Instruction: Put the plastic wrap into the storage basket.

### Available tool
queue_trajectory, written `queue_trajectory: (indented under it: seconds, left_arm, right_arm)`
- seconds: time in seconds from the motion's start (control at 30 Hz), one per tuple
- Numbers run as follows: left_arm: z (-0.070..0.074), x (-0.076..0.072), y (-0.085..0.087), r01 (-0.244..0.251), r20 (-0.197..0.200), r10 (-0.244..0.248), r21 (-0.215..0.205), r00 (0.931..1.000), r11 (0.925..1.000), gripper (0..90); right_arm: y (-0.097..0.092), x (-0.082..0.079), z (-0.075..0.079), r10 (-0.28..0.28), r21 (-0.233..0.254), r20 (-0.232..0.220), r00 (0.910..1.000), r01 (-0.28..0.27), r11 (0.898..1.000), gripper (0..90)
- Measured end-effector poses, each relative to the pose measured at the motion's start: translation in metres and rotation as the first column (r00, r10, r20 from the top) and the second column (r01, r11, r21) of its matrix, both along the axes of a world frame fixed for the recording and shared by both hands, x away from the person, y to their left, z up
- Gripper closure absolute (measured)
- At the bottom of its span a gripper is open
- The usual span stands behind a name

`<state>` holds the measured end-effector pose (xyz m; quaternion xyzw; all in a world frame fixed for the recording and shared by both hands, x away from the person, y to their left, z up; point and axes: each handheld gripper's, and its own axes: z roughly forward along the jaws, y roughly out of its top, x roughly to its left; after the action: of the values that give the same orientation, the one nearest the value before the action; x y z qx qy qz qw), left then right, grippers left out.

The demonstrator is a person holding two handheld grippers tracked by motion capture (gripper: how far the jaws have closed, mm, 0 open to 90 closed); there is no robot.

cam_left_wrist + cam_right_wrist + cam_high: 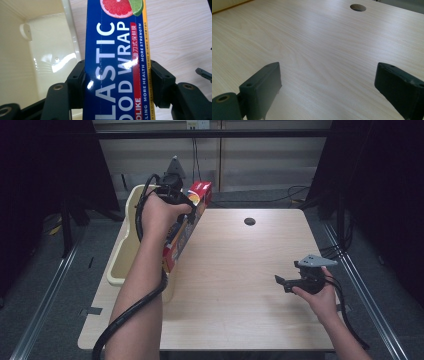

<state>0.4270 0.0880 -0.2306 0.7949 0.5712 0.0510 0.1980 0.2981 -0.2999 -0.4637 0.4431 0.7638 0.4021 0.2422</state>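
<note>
A long blue plastic food wrap box point(176, 247) with a red end hangs tilted above the table's left edge, its lower end near the cream bin point(120, 265). My left gripper point(186, 215) is shut on it, with both black pads pressed on the box's sides. In the left gripper view the box point(115, 37) runs up between the jaws of the left gripper point(117, 75), white lettering and a grapefruit picture facing the camera. My right gripper point(281, 282) rests low at the table's right, open. In the right gripper view, nothing but bare wood lies between the jaws of the right gripper point(328, 67).
The cream bin point(50, 50) stands along the table's left edge and looks bare inside where visible. A round cable hole point(249, 221) sits near the wooden table's far edge, also seen as the hole point(358, 7) ahead of the right jaws. Cables trail from both grippers.
</note>
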Motion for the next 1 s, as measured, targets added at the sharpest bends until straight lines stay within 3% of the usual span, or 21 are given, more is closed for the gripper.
queue_trajectory:
  seconds: [0.57,1.0]
  left_arm:
    - [0.013,-0.007,0.035,-0.071,0.012,0.071,0.008,0.9974,0.9975,41.3]
    - [0.01,-0.01,0.058,-0.135,0.003,0.135,0.021,0.9909,0.9906,41.3]
  right_arm:
    - [0.0,0.0,0.0,0.001,-0.002,0.001,1.0,-0.001,1.0,7.0]
    - [0.001,0.0,0.0,0.006,-0.006,-0.005,1.0,-0.006,1.0,7.3]
